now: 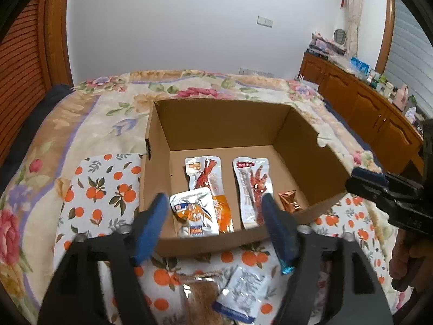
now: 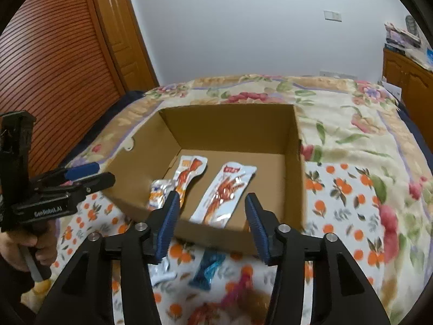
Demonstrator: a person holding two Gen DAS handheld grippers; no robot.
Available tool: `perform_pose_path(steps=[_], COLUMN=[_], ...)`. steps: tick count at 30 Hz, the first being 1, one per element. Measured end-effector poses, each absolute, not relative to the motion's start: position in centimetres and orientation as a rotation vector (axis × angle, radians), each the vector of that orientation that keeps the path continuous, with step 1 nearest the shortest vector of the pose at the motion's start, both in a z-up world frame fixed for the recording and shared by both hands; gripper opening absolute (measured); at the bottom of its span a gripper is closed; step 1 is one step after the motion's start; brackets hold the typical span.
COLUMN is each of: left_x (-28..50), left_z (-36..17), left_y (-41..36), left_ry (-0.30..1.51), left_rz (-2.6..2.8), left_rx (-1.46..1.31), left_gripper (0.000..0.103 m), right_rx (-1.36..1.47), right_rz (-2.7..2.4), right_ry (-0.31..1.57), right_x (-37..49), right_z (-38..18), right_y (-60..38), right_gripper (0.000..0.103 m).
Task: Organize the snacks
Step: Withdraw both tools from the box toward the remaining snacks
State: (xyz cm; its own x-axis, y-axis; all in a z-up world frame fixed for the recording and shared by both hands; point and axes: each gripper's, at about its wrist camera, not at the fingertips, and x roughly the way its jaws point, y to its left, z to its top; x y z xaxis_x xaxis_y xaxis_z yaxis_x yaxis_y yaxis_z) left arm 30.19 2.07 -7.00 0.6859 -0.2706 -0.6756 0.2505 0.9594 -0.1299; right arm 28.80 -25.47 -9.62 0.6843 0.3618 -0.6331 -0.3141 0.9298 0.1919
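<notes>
- Left wrist view: cardboard box (image 1: 224,124) on the bed (image 1: 89,113) already holds four snack packets: two long red ones (image 1: 253,187), a white one (image 1: 193,211), a small orange one (image 1: 288,201).
- Several packets (image 1: 239,289) lie on the orange-print cloth (image 1: 105,189) at the bed's near edge, not yet boxed.
- Left tongs (image 1: 213,230) and right tongs (image 2: 211,227) both gape wide, holding nothing.
- Near packets are blurred and partly hidden; their count is unclear.

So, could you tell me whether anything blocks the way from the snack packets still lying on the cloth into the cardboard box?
Only the near wall of the open-topped cardboard box stands between them; the white packet must be lifted over it.
</notes>
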Motion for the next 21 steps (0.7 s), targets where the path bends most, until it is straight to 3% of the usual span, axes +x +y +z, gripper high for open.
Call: perform_pose_path(steps=[2, 6, 8, 21], left_x=[29.0, 26.6, 25.6, 21.1], left_z=[-6.5, -5.8, -5.7, -7.5], left_y=[2.1, 1.8, 1.9, 3.4], left_ry=[0.746, 0.737, 0.734, 0.799], left_rz=[-0.295, -0.296, -0.297, -0.285], left_rx=[-0.023, 0.01, 0.015, 0.06], left_gripper=[0.084, 0.09, 0.09, 0.09], right_rx=[0.074, 0.077, 0.071, 0.046], right_rz=[0.373, 0.356, 0.342, 0.317], right_ry=[0.723, 0.719, 0.72, 0.735], right_x=[27.3, 24.7, 23.7, 18.8], right_z=[-9.2, -8.6, -8.5, -10.3], right_y=[-26.1, -27.5, -28.0, -29.4], right_gripper=[0.059, 0.083, 0.091, 0.093])
